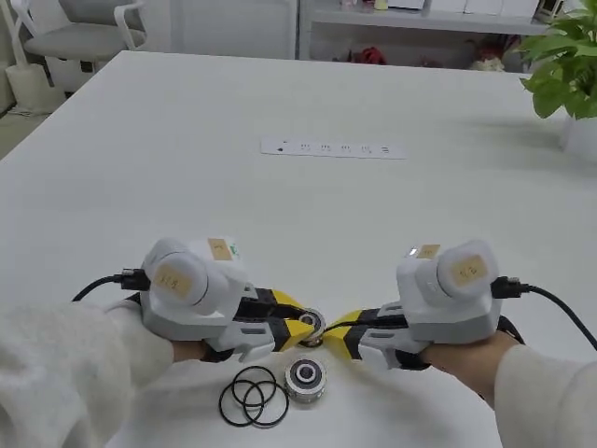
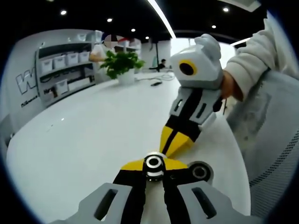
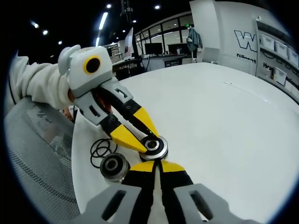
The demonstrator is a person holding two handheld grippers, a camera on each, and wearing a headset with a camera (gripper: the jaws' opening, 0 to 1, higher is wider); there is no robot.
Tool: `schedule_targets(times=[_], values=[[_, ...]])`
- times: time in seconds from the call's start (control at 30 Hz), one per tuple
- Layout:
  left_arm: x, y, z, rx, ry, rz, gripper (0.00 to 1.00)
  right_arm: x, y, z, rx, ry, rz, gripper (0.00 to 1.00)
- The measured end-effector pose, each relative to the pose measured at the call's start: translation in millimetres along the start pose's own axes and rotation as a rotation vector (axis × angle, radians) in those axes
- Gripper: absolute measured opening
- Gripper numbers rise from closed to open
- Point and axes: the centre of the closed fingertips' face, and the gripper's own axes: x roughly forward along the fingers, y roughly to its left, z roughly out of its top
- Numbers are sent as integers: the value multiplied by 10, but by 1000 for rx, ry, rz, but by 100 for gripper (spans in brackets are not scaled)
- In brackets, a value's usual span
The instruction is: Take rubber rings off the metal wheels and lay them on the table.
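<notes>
While the left gripper (image 1: 297, 327) clamps a metal wheel (image 2: 153, 163) between its yellow tips close to the table (image 1: 280, 187), the right gripper (image 3: 157, 167) meets it tip to tip, its jaws drawn together at the wheel's rim. The step in hand looks like stripping a rubber ring from this wheel, with the left side as the vise and the right as the picker. A 2nd wheel (image 1: 305, 376) rests on the table just in front of the person. To its left a small heap of loose black rubber rings (image 1: 254, 398) lies overlapping, about 3 of them, so part of the job seems done.

The next move probably calls for the right gripper to catch the ring's edge and draw it off the rim while the left holds the wheel firm, then lay it with the others.

Whether the right jaws pinch a ring cannot be told. A thin dark line (image 1: 359, 324) runs from wheel to right tips in the head view, too fine to name. The yellow tips cover much of the held wheel's rim.
</notes>
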Motion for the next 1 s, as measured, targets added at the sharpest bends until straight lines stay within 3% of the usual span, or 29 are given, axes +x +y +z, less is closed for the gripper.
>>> schedule_targets(times=[0.1, 0.2, 0.27, 0.47, 0.53, 0.77, 1.0], values=[[-2, -1, -1, 0, 0, 0, 13, 6, -9, 1, 13, 5, -5, 0], [-4, 1, 0, 1, 0, 2, 13, 3, -57, -2, 88, 14, -27, 0], [-4, 4, 0, 2, 0, 2, 13, 8, -109, -3, 169, 11, -49, 0], [-5, 2, -1, 4, 0, 1, 13, -35, -166, 38, 375, -27, -50, 0], [-5, 2, -2, 4, 0, 0, 13, -48, -169, 68, 411, -47, -38, 0], [-6, -1, -5, 5, 0, 0, 13, -75, -148, 130, 476, -77, -15, 0], [-6, -2, -6, 8, 1, 1, 13, -67, -137, 139, 494, -74, -13, 0]])
